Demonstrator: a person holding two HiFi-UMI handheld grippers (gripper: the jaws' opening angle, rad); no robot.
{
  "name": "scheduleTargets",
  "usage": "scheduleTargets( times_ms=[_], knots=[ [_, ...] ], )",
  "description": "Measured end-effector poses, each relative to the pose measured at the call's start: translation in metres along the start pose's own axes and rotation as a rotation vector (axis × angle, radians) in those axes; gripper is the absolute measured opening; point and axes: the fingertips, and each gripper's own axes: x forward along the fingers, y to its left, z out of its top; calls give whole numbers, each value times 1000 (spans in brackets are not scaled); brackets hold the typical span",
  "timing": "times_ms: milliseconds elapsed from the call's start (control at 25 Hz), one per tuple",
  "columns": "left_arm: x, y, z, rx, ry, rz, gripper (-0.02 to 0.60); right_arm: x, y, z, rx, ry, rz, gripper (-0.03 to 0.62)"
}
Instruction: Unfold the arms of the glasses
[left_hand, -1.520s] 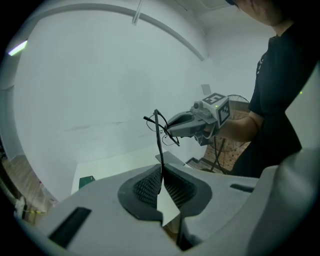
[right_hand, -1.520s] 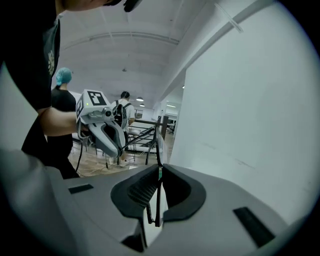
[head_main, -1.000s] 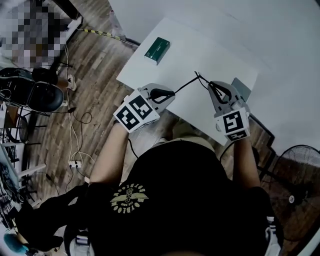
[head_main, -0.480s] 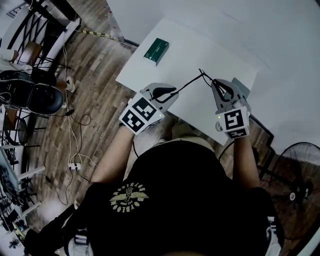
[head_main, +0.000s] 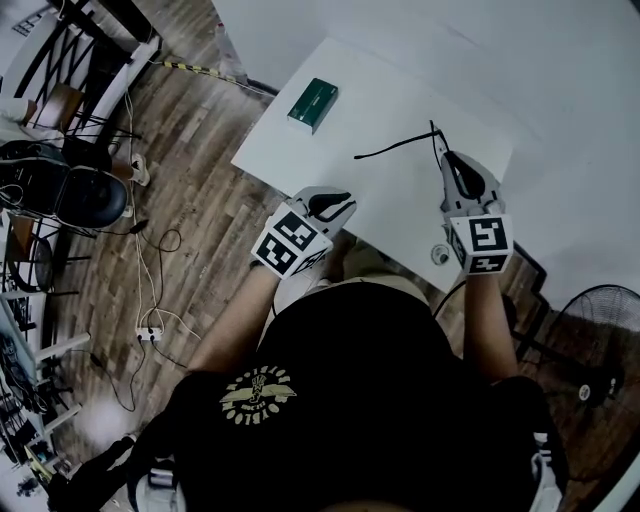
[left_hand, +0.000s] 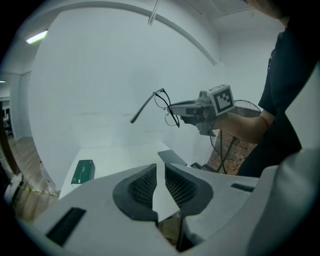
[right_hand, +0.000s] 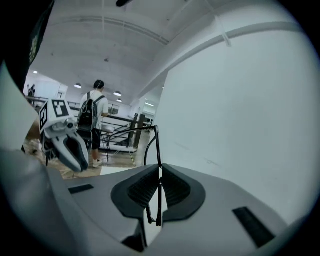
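Note:
Black thin-framed glasses (head_main: 397, 147) hang in the air over the white table (head_main: 380, 95). My right gripper (head_main: 439, 148) is shut on the frame near one hinge. One arm sticks out to the left, unfolded and free at its tip. In the right gripper view the frame (right_hand: 156, 145) runs straight up between the closed pads. My left gripper (head_main: 336, 201) sits lower left, near the table's front edge, apart from the glasses, jaws slightly open and empty (left_hand: 160, 172). From it I see the glasses (left_hand: 167, 107) held by the right gripper (left_hand: 187, 107).
A green box (head_main: 313, 103) lies at the table's far left corner. A dark grey flat case (head_main: 484, 172) lies under the right gripper. A small round thing (head_main: 438, 254) sits at the near edge. A fan (head_main: 600, 310) and cables stand on the wood floor.
The left gripper let go of the arm's tip and drew back toward the table's near edge. The right gripper carried the glasses up and to the right.

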Motion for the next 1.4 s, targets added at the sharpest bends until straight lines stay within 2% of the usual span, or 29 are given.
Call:
scheduleTargets(
  times_ms=[80, 200, 440, 600, 760, 1400],
  knots=[
    [10, -12, 9, -3, -22, -14, 38, -3, 6, 10, 51, -36, 17, 20],
    [22, -17, 31, -15, -74, -8, 38, -2, 25, 22, 65, -67, 52, 20],
    [32, -16, 83, -46, -199, 10, 38, -1, 47, 27, 94, -81, 87, 20],
    [34, -19, 104, -65, -260, -2, 38, -4, 50, 24, 102, -80, 94, 20],
    [35, -25, 112, -86, -288, -30, 38, -5, 49, 16, 102, -65, 94, 20],
    [41, -23, 112, -184, -320, -50, 25, -1, 51, 5, 139, -53, 122, 20]
  ],
)
